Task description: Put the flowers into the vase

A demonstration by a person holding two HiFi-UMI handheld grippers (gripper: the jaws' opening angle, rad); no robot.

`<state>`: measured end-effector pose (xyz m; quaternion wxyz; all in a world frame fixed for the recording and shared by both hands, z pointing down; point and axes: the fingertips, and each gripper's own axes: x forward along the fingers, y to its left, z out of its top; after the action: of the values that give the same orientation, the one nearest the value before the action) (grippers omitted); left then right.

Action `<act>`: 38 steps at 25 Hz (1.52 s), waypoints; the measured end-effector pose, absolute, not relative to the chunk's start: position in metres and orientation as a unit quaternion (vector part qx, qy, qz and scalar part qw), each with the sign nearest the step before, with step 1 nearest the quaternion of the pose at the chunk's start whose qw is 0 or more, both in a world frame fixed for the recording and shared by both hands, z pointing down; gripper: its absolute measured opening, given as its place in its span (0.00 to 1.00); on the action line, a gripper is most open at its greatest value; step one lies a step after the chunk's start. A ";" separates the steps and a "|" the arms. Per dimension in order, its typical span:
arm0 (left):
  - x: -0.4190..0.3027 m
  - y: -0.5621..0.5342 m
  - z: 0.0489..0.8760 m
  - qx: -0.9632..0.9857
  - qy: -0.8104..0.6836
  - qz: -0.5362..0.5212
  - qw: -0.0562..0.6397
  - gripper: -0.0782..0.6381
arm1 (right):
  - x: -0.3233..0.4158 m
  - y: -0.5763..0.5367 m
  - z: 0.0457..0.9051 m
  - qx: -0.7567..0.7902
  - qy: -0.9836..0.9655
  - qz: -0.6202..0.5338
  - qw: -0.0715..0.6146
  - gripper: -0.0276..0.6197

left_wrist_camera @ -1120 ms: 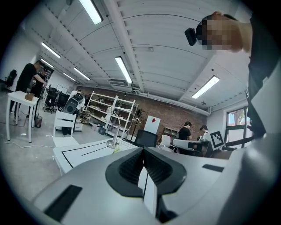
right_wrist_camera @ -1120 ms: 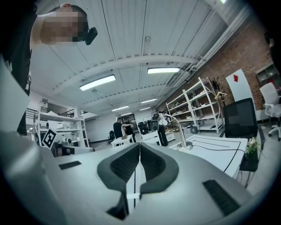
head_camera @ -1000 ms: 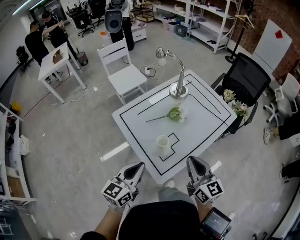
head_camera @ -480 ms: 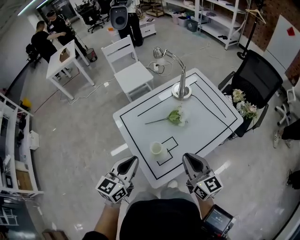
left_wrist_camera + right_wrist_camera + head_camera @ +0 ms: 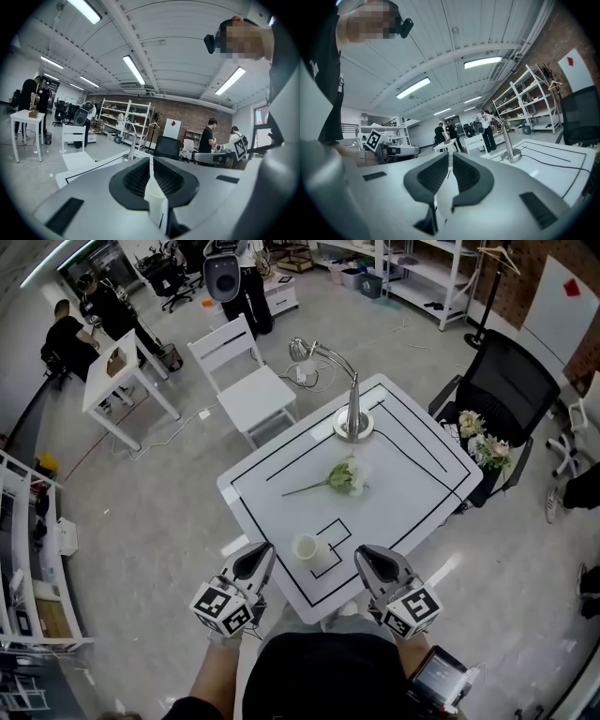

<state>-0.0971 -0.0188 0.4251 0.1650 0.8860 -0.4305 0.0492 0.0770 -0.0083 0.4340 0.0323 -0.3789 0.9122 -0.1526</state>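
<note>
two grippers: i see both low at the near edge of the head view, by the near corner of the table (image 5: 405, 502), and neither has anything pinched.
left gripper (image 5: 259, 557): its jaws are pressed together, and in its own view the dark pads meet in a thin seam. it sits just left of the vase and does not touch it.
right gripper (image 5: 367, 560): its jaws are closed against each other and empty. it sits to the right of the vase, apart from it.
vase (image 5: 307, 547): this is a small white cup-shaped vessel. it stands upright on the table near the near corner, just beside a stepped black outline, and lies between the two grippers' tips.
flower (image 5: 348, 475): a single stem with a pale green-white head lies flat near the middle of the table. the stem runs off to the left. i read it as well apart from the vase and from both grippers.
table markings: the white square top carries a black border line with further black lines inside it.
desk lamp (image 5: 352, 420): it is silver. its round base sits toward the far corner of the table and its neck arches up and left.
spare flowers (image 5: 478, 442): a pale bunch rests on the black office chair (image 5: 511, 381), just beside the table's right side.
white chair (image 5: 251, 390): it stands beyond the table's far-left side.
background: i can see people at a small white table (image 5: 120, 371) at upper left.
</note>
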 end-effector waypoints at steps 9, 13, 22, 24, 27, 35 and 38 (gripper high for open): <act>-0.097 -0.103 0.427 0.910 -0.379 0.063 0.156 0.14 | 0.066 -0.025 0.441 -0.420 0.893 -0.159 0.023 0.07; -0.092 -0.132 0.436 0.919 -0.353 0.074 0.159 0.17 | 0.063 -0.030 0.440 -0.442 0.883 -0.160 0.020 0.07; -0.045 -0.167 0.487 0.945 -0.250 0.139 0.157 0.28 | 0.043 -0.040 0.453 -0.471 0.862 -0.186 0.012 0.09; -0.032 -0.176 0.501 0.950 -0.225 0.158 0.148 0.31 | 0.041 -0.042 0.460 -0.478 0.857 -0.194 0.008 0.10; -0.014 -0.191 0.521 0.954 -0.194 0.182 0.138 0.35 | 0.040 -0.047 0.466 -0.493 0.846 -0.203 0.004 0.11; 0.023 -0.228 0.585 0.951 -0.134 0.237 0.143 0.42 | 0.034 -0.048 0.486 -0.529 0.816 -0.233 0.000 0.11; 0.033 -0.238 0.610 0.947 -0.122 0.262 0.143 0.45 | 0.036 -0.045 0.492 -0.543 0.804 -0.240 -0.003 0.11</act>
<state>0.0326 -0.2378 0.6104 0.1426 0.9468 -0.1220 0.2616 0.0362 -0.0452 0.4915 -0.0034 -0.5434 0.8043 -0.2404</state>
